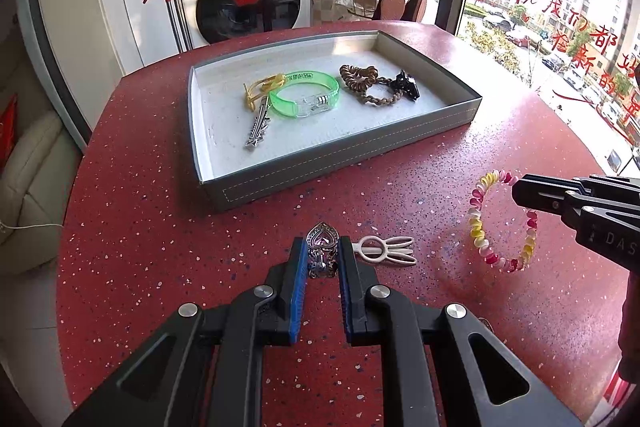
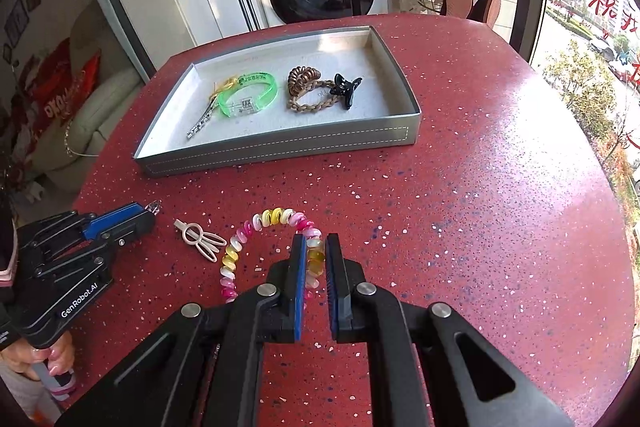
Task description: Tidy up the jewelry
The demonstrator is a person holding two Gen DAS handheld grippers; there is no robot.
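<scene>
Silver filigree heart-shaped clip (image 1: 322, 254) pinched in left gripper (image 1: 322, 259); pink-yellow spiral hair tie (image 2: 272, 245) clamped in right gripper (image 2: 316, 259). Pickup step looks done. Next: carry both ahead into grey tray (image 2: 280, 147), release.

Both grippers (image 1: 322, 259) (image 2: 316, 259) are black linkages with silver screws and blue-padded fingers (image 1: 298, 267); the left one reads "GenRobot.AI".
</scene>
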